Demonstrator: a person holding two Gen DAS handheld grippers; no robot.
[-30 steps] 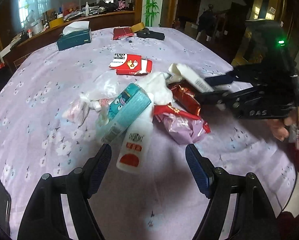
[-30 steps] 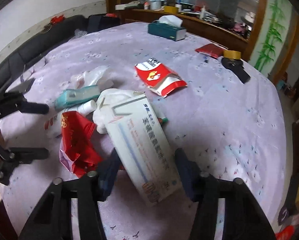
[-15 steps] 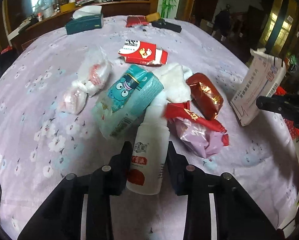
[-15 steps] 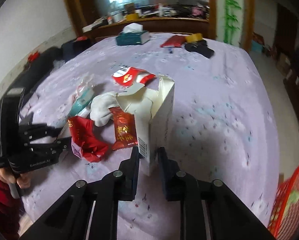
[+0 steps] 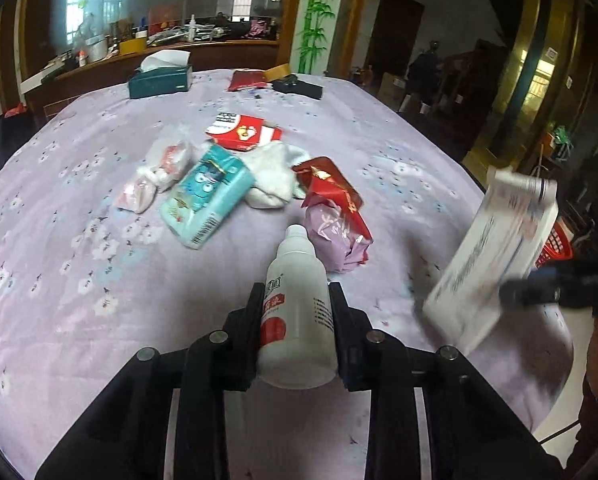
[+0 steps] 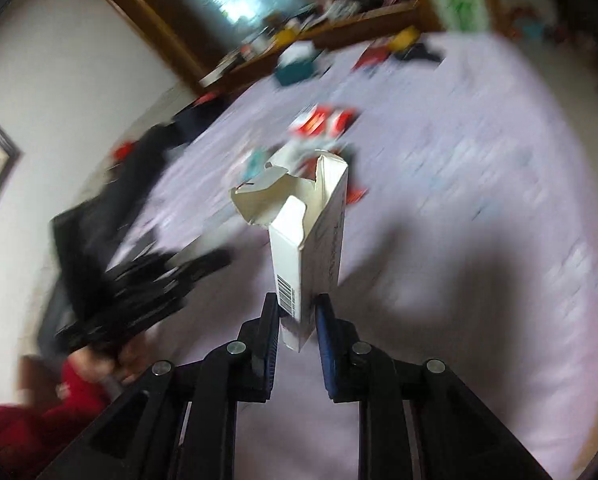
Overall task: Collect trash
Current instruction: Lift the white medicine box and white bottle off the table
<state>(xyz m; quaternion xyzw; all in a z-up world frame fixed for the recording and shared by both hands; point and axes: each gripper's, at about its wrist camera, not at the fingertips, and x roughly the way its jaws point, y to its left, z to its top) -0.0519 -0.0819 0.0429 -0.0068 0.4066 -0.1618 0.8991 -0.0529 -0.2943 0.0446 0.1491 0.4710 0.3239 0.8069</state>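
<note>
My left gripper (image 5: 297, 312) is shut on a white plastic bottle (image 5: 297, 308) with a red label and holds it lifted off the purple flowered tablecloth (image 5: 79, 272). My right gripper (image 6: 297, 312) is shut on an open white carton (image 6: 311, 240); the carton also shows blurred at the right of the left wrist view (image 5: 495, 256). On the table lie a teal tissue pack (image 5: 207, 196), a red and lilac wrapper (image 5: 335, 224), a white cloth (image 5: 275, 178), a red and white packet (image 5: 243, 132) and clear bags (image 5: 159, 172).
A teal tissue box (image 5: 161, 80), a red pouch (image 5: 247, 79) and a black item (image 5: 299, 87) sit at the table's far edge. A red basket (image 5: 555, 242) is on the floor beyond the right edge. The right wrist view is motion-blurred.
My left gripper has lifted the bottle off the table and clear of the pile. My right gripper has swung the carton further right, toward the table's edge, tilting as it goes.
</note>
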